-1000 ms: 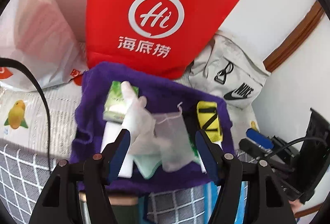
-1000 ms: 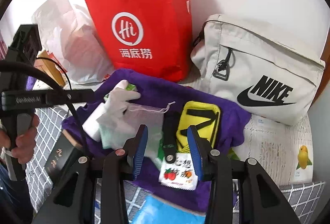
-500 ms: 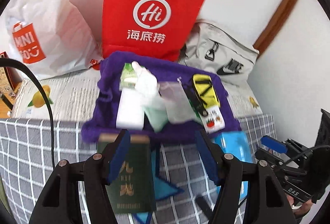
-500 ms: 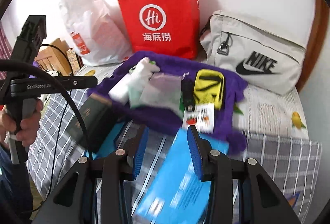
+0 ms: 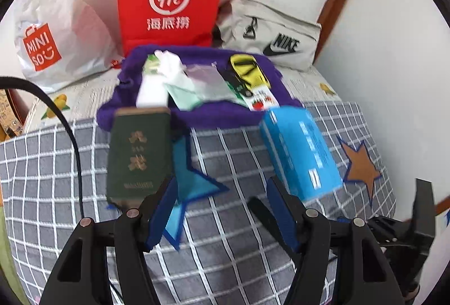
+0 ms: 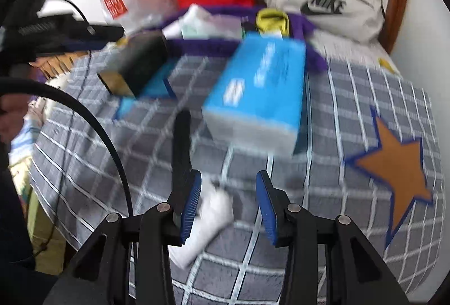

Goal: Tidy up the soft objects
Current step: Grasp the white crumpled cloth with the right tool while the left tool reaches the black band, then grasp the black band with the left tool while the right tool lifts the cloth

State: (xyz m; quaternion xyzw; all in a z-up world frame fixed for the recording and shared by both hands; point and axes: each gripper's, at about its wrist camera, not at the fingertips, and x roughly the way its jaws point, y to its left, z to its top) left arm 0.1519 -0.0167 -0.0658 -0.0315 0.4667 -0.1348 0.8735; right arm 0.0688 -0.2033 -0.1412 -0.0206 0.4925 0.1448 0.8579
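Only the right wrist view showed a white sock [image 6: 209, 216] on the checked blanket [image 6: 351, 113], just below the open, empty right gripper [image 6: 228, 206]. The left gripper [image 5: 222, 210], angled downward, stood open over the blanket, holding nothing.

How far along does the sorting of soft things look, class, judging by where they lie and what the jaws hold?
Done: a white glove, mesh pouch and yellow pouch lie gathered on the purple towel. In hand: nothing; the left gripper and right gripper are open and empty. Left: a white soft item on the checked blanket, below the right gripper.
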